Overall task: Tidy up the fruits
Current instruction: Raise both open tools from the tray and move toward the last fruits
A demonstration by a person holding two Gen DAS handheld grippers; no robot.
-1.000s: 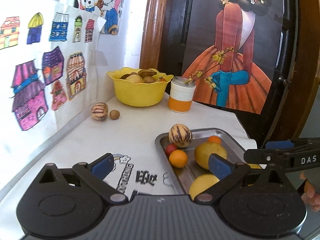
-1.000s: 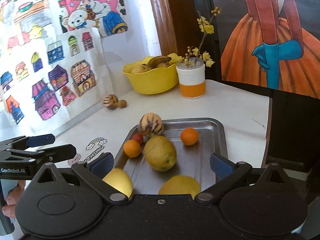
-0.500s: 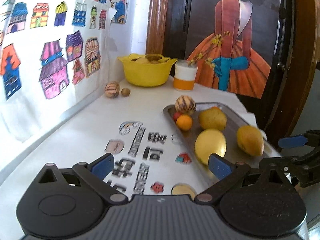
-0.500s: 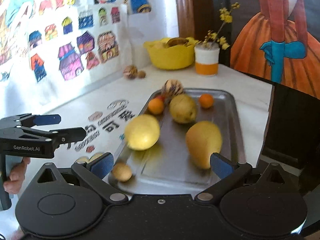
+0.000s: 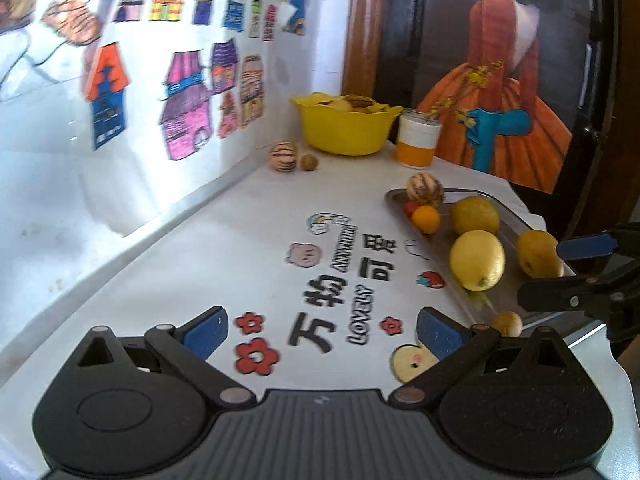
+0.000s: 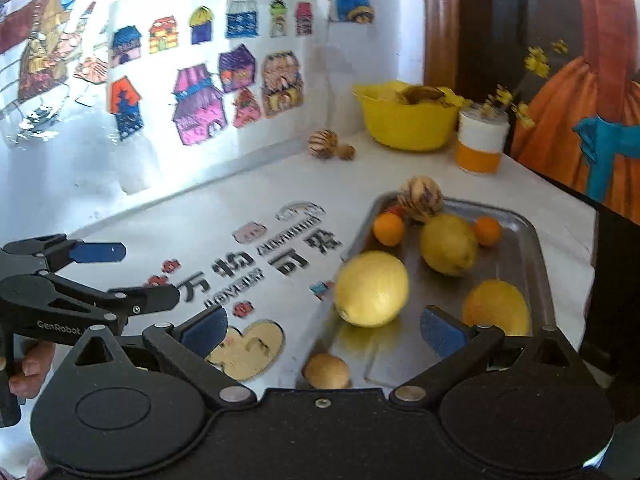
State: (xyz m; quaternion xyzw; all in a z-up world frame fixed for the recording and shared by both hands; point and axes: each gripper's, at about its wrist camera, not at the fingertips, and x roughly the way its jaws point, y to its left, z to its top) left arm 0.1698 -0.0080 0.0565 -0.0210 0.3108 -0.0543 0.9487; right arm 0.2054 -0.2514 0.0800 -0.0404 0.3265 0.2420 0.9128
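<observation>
A steel tray (image 6: 532,248) (image 5: 444,240) lies at the table's right side and holds several fruits: a big yellow lemon (image 6: 371,289) (image 5: 477,260), a yellow-green fruit (image 6: 449,245) (image 5: 475,215), a mango (image 6: 496,307) (image 5: 538,253), two small oranges (image 6: 389,229) (image 6: 487,231), a striped melon (image 6: 421,198) (image 5: 425,189) and a small brown fruit (image 6: 326,371) (image 5: 507,323) at the near edge. My left gripper (image 5: 320,330) is open above the printed tablecloth, left of the tray. My right gripper (image 6: 324,330) is open over the tray's near edge. Neither holds anything.
A yellow bowl (image 5: 346,128) (image 6: 408,120) of fruit stands at the back beside an orange-and-white cup (image 5: 416,144) (image 6: 482,146) with yellow flowers. A second striped melon (image 5: 283,156) and a brown nut (image 5: 309,162) lie near the wall of drawings. A dark cabinet borders the table's right side.
Both grippers have drawn back from the tray towards the table's near edge, so more tablecloth shows. Both stayed open. The fruits have not moved.
</observation>
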